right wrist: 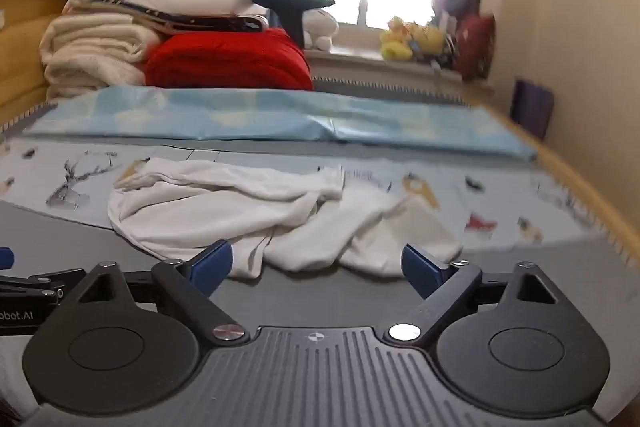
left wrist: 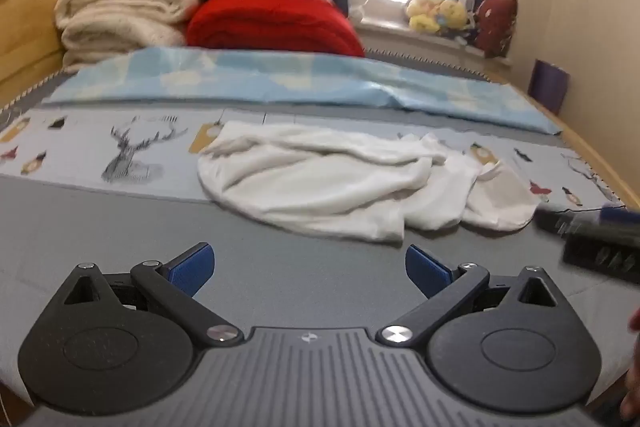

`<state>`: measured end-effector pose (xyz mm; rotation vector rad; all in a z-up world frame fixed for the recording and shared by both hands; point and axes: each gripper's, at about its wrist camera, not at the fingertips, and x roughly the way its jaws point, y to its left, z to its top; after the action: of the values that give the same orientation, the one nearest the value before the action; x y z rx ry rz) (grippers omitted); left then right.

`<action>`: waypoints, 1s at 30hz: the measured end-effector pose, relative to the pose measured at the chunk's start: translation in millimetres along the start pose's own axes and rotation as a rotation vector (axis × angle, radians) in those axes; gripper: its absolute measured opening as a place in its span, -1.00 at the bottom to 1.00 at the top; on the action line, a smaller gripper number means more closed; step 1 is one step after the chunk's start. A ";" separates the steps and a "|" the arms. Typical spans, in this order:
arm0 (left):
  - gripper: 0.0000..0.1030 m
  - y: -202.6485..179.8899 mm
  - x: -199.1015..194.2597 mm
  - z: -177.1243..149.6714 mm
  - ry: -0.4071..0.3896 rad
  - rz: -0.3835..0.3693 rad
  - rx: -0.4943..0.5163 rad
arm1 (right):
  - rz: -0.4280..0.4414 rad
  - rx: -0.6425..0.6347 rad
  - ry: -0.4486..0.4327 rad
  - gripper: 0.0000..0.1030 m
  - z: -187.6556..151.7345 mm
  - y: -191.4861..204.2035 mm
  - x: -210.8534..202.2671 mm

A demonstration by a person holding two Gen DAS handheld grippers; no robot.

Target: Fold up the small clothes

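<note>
A crumpled white garment [left wrist: 340, 179] lies on the grey mat of the bed, just ahead of both grippers; it also shows in the right wrist view [right wrist: 256, 211]. My left gripper [left wrist: 310, 269] is open and empty, low over the mat a short way in front of the garment's near edge. My right gripper [right wrist: 316, 267] is open and empty, its blue fingertips [right wrist: 212, 263] close to the garment's near hem, not touching it that I can tell. The right gripper's body shows at the right edge of the left wrist view [left wrist: 596, 239].
A light blue folded sheet [left wrist: 300, 79] lies across the bed behind the garment. Stacked cream blankets [left wrist: 116, 15] and a red blanket [left wrist: 272, 23] sit at the back left. A wooden bed frame [left wrist: 592, 155] runs along the right. Plush toys [left wrist: 440, 13] sit on the windowsill.
</note>
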<state>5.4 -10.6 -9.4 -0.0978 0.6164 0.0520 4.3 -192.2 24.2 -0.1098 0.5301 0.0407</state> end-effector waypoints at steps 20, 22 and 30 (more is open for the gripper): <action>0.98 -19.5 16.8 -3.7 0.068 -0.065 0.002 | 0.073 0.025 0.097 0.80 -13.2 -10.0 23.9; 0.98 -19.1 17.5 -3.5 0.073 -0.065 -0.005 | 0.069 0.018 0.102 0.80 -13.6 -8.3 25.1; 0.98 -17.7 19.9 -4.0 0.075 -0.070 -0.003 | 0.063 0.017 0.113 0.80 -12.7 -5.5 25.7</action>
<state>20.7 -28.2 -22.9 -0.1246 0.6870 -0.0187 20.4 -198.8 0.8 -0.0788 0.6464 0.0913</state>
